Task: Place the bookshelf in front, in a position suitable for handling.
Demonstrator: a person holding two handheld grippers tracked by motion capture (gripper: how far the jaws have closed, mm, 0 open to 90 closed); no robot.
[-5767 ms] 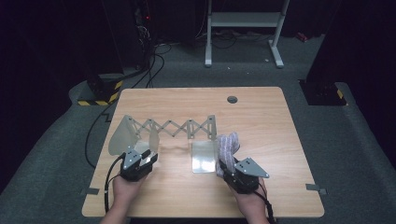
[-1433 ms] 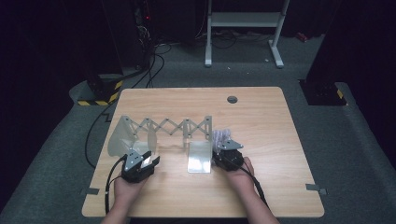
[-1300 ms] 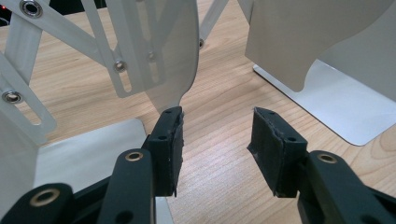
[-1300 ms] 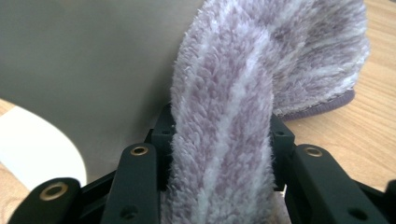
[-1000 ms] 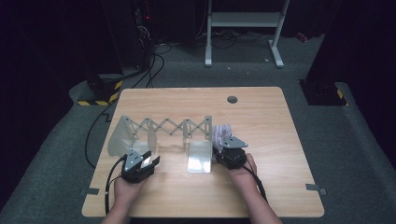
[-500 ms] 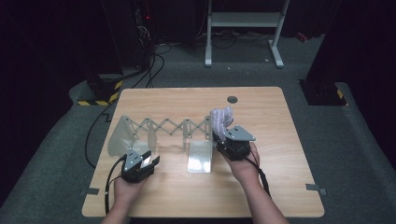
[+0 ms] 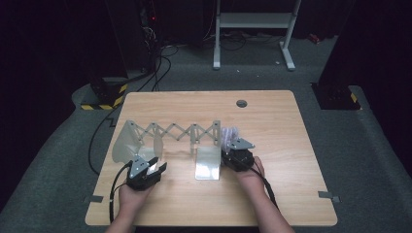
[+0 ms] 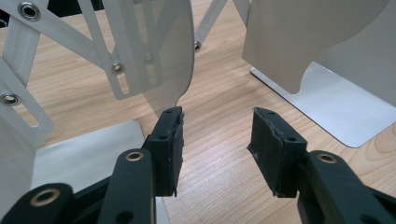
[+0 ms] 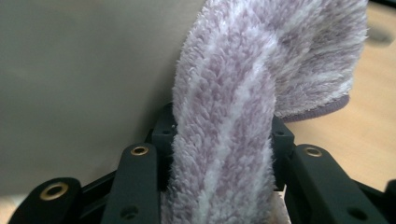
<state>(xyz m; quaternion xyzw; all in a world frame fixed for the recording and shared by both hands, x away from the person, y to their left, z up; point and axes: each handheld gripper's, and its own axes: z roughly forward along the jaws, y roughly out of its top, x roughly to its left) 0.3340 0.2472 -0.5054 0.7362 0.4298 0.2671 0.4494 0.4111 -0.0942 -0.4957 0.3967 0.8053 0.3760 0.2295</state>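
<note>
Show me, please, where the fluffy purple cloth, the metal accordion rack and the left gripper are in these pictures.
fluffy purple cloth [image 9: 224, 93]: right gripper view, on its striped pile above the jaws.
metal accordion rack [image 7: 175, 131]: high view, on the scissor lattice.
left gripper [image 8: 217, 140]: left gripper view, midway between its open fingertips.

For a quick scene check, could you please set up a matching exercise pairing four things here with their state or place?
Things:
1. cloth
2. left hand-held gripper
3. rack
4. hole

States or places:
A. jaws apart, nothing between them
B. near the table's far edge
C. clamped in the right hand-held gripper
D. stretched out across the table

Pairs: 1-C, 2-A, 3-D, 4-B
</note>
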